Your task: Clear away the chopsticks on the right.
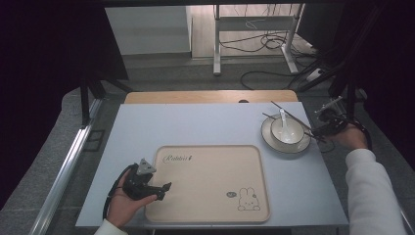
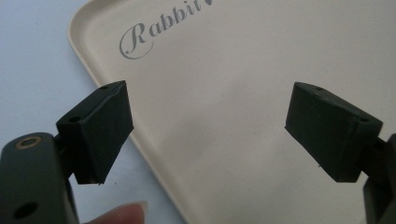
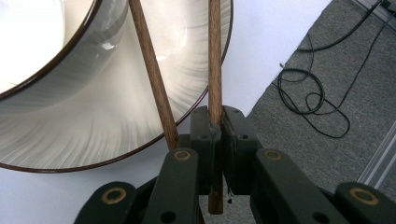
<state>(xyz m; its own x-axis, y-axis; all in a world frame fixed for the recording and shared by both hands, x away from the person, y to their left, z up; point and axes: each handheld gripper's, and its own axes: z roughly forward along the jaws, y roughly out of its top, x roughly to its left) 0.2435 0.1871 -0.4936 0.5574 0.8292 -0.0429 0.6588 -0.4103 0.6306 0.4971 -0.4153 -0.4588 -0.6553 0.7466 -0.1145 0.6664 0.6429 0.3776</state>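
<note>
A beige tray, printed with the word "Rabbit" near its far left corner and a rabbit drawing near its near right corner, is laid on a pale blue table; all positions below are given relative to this tray.

Left gripper: held in the person's left hand at the tray's near left edge, with its jaws reaching over the rim. In the left gripper view the left gripper is seen spread wide with nothing between its jaws, one jaw over the tray's rim and the other over the tray's bare surface. A fingertip is visible at the bottom of that view.

Beyond the tray's far right corner, a white plate is set on the table, with a white bowl standing on it and a white spoon resting in the bowl. Two wooden chopsticks are laid across the bowl and plate.

Right gripper: held in the person's right hand, just right of the plate, well apart from the tray. In the right gripper view the right gripper is seen closed tightly on one chopstick. The second chopstick passes beside the jaws, outside the clamp, above the plate's dark-edged rim.
</note>
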